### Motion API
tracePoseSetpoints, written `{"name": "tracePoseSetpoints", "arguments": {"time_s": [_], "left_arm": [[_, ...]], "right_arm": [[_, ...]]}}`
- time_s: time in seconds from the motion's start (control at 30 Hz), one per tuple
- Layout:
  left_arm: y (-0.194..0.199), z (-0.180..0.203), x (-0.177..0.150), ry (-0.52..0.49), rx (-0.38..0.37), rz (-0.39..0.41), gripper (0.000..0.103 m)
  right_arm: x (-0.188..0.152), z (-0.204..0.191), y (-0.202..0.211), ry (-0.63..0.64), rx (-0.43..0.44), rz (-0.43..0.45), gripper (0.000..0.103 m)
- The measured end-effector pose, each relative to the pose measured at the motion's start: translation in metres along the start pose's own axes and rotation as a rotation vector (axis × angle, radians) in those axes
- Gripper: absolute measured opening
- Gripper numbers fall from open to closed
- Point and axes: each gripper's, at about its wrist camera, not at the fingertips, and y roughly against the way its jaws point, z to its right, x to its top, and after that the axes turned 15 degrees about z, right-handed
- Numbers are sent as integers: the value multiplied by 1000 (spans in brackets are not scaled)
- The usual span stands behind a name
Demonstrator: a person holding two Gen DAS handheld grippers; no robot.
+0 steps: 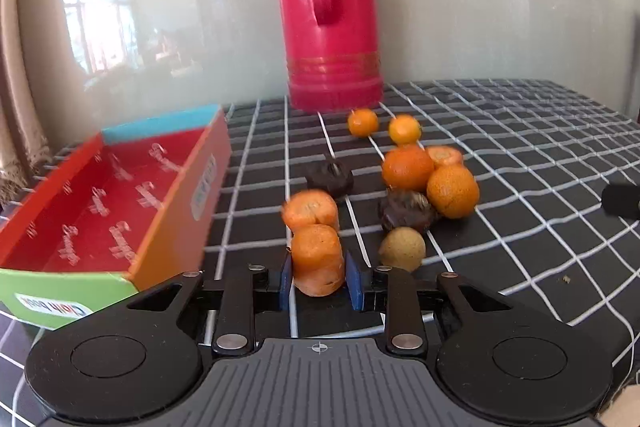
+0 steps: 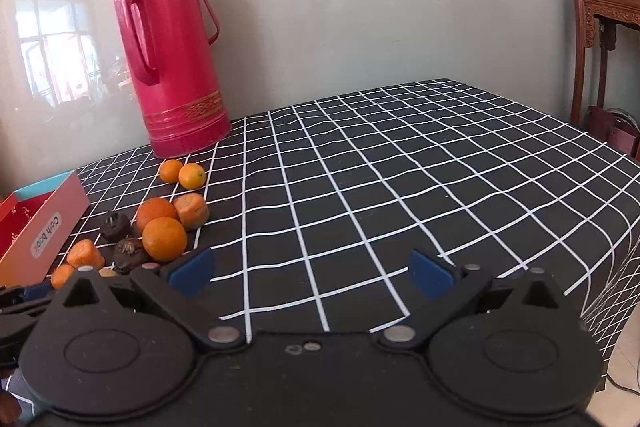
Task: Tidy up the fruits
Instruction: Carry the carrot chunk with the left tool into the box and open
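My left gripper (image 1: pixel 319 283) is shut on an orange carrot chunk (image 1: pixel 318 259), its blue pads (image 1: pixel 354 285) against both sides. A second carrot chunk (image 1: pixel 310 209) lies just behind it. To the right lie two oranges (image 1: pixel 408 167) (image 1: pixel 452 191), a third carrot chunk (image 1: pixel 444 155), two dark water chestnuts (image 1: pixel 330 177) (image 1: pixel 406 211), a tan round fruit (image 1: pixel 402 249) and two small kumquats (image 1: pixel 363 123) (image 1: pixel 405 129). The open red box (image 1: pixel 100 207) sits to the left. My right gripper (image 2: pixel 312 273) is open and empty over the tablecloth, right of the fruit pile (image 2: pixel 164 239).
A tall red thermos (image 1: pixel 332 11) stands at the back by the wall, also in the right wrist view (image 2: pixel 176 55). The black checked tablecloth (image 2: pixel 400 167) covers the table. A carved wooden stand (image 2: pixel 604 39) is beyond the table's right edge.
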Motion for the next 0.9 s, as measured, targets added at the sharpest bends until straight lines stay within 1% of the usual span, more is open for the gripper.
{"name": "tracePoseSetpoints", "arguments": {"time_s": [0.07,0.17,0.23,0.27,0.37,0.5,0.63,0.8,0.87,0.9], "left_arm": [[9,-1,7,-21,27,57,28],[23,-10,20,-44,105,148,29],[27,-24,26,-26,167,174,29],[27,-31,28,-18,197,175,29],[19,-59,32,17,277,140,29],[11,-92,26,82,352,69,29],[5,-115,19,119,406,9,29],[-4,-142,13,177,448,-67,29],[-3,-147,13,185,483,-70,29],[-3,-149,13,195,489,-73,29]], "right_arm": [[-1,-1,0,-5,7,-6,97],[-2,-4,-1,-3,17,-8,97],[-3,-7,-1,1,26,-13,97],[-4,-9,-1,1,32,-18,97],[-6,-16,-2,5,51,-27,97],[-7,-26,-2,16,72,-29,97],[-7,-36,-3,26,90,-34,97],[-8,-47,-4,32,114,-40,97],[-9,-51,-5,29,134,-48,97],[-10,-54,-5,28,146,-52,97]]}}
